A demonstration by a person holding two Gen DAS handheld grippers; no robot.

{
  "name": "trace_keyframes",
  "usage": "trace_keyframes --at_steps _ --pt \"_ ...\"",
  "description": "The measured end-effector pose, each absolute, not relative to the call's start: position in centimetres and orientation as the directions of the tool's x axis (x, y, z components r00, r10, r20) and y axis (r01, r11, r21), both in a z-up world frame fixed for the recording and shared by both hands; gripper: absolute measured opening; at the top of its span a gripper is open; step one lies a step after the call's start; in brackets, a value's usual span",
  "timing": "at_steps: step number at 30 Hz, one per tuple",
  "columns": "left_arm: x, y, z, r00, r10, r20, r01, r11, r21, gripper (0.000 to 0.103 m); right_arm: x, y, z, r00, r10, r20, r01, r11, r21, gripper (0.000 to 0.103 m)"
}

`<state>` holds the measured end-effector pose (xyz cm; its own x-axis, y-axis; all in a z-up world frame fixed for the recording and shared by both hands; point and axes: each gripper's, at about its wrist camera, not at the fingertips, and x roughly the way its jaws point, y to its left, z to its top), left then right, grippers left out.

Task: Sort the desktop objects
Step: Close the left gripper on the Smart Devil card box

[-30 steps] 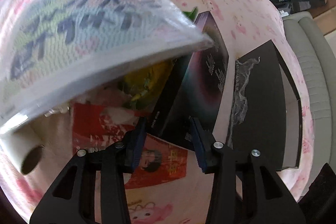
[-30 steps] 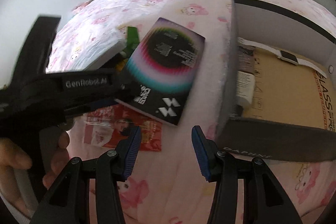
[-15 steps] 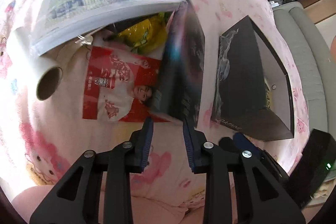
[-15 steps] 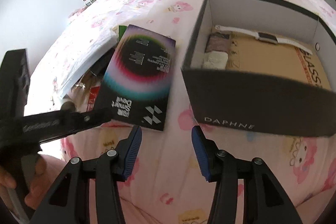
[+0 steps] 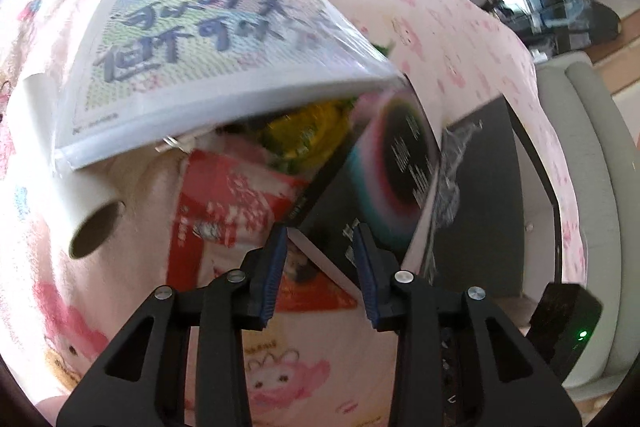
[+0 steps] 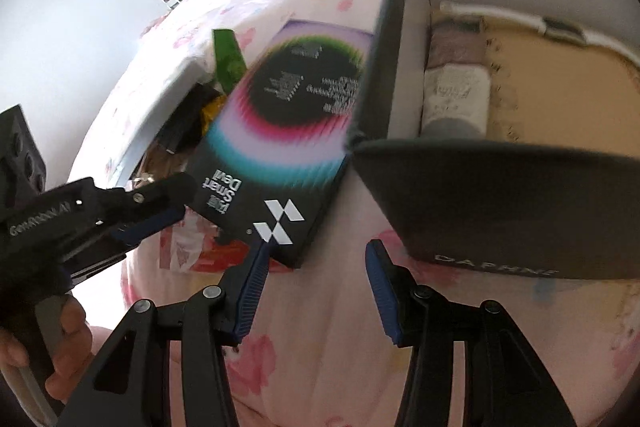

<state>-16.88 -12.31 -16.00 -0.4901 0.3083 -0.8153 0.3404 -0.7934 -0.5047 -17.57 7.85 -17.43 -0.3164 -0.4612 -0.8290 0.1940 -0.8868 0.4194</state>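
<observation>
Left gripper (image 5: 320,259) jaws clamping black box (image 5: 384,187) corner, right gripper (image 6: 316,287) jaws apart, empty

On the bed (image 6: 320,339), the open box (image 6: 480,211) sits right of the flat carton (image 6: 276,147), their sides just beside each other. The carton's near corner overlaps a flat packet (image 5: 224,211). Left of the carton, a bagged sheet (image 5: 192,39) lies over a paper roll (image 5: 84,211).

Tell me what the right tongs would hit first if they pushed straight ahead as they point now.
Probably the pink cloth just ahead of the right tongs, in the gap between the black packet and the DAPHNE box. The packet's corner sits at the left finger; depth is unclear.
</observation>
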Motion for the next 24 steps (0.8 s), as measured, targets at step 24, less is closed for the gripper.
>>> trace_keyframes --at_steps 24 --pt "-16.3 -11.3 -15.3 -0.508 0.347 -0.789 0.281 -0.799 -0.532 0.034 -15.8 7.0 -15.0 -0.387 -0.478 -0.788 0.248 -0.877 0.41 0.045"
